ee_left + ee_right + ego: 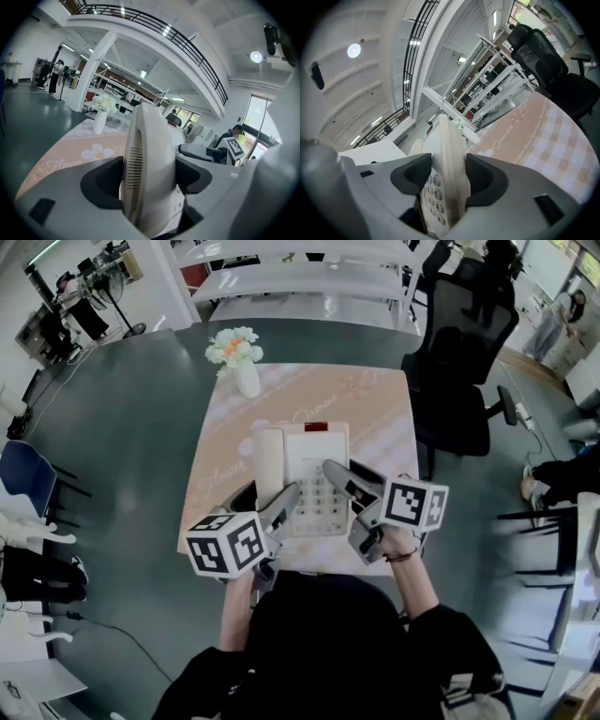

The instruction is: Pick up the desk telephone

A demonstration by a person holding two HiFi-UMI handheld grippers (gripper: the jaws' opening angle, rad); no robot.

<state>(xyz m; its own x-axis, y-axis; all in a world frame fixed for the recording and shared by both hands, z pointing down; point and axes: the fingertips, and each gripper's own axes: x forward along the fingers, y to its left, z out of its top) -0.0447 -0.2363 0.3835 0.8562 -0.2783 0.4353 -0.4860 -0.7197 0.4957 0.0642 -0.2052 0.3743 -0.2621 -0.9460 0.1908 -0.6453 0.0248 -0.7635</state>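
A white desk telephone (pixel 314 465) lies on the pink-clothed table (pixel 375 409), handset (pixel 268 460) on its left, keypad towards me. My left gripper (pixel 269 499) is shut on the phone's near left side, at the handset end (pixel 150 173); the left gripper view (pixel 149 177) shows white plastic filling the jaws. My right gripper (pixel 352 480) is shut on the phone's right edge (pixel 454 154), with the keypad (pixel 433 199) just left of the jaws in the right gripper view (pixel 449 177). I cannot tell whether the phone is off the table.
A white vase of flowers (pixel 246 379) stands at the table's far left corner. A black office chair (pixel 459 362) stands beside the table's far right. A blue chair (pixel 23 474) is at the left, and a seated person's legs (pixel 562 479) at the right.
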